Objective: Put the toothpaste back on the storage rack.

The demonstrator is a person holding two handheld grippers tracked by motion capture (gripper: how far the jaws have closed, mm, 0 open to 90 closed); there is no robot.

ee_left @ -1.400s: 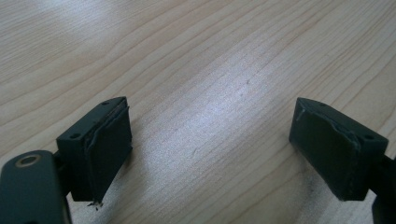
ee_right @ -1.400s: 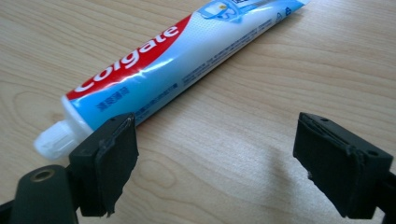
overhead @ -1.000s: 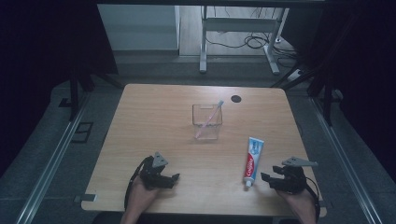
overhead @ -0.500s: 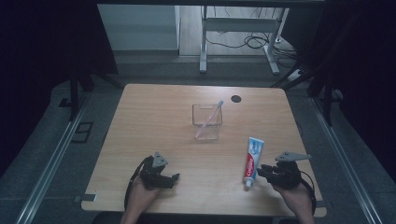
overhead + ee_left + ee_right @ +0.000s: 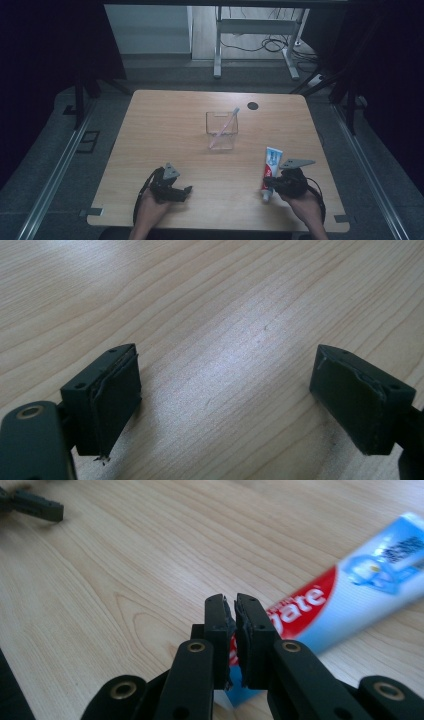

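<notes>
- Near edge of the light wooden desk (image 5: 165,125), left side: the left tongs (image 5: 176,191) lie low on the bare wood in the person's hand. In the left gripper view the jaws stand wide apart with nothing between them.
- Near edge, right side: the right tongs (image 5: 229,630) sit at the cap end of the red, white and blue toothpaste tube (image 5: 270,170). In the right gripper view the jaws are pressed almost together, only a thin slit between the pads. The tube runs behind and below them; I cannot tell whether they touch it.
- The tube lies flat, cap towards the near edge and tail pointing at the far edge, just left of the right hand.
- My reading: the step in hand is taking up the tube. To do it well, spread the jaws first, straddle the tube across its narrow width near the firmer shoulder, and close gently so the paste is not squeezed out.
- Middle of the desk: a clear square plastic holder (image 5: 222,131) with a pale toothbrush (image 5: 224,127) leaning in it, well apart from both hands.
- Far edge: a small dark round spot (image 5: 252,105).
</notes>
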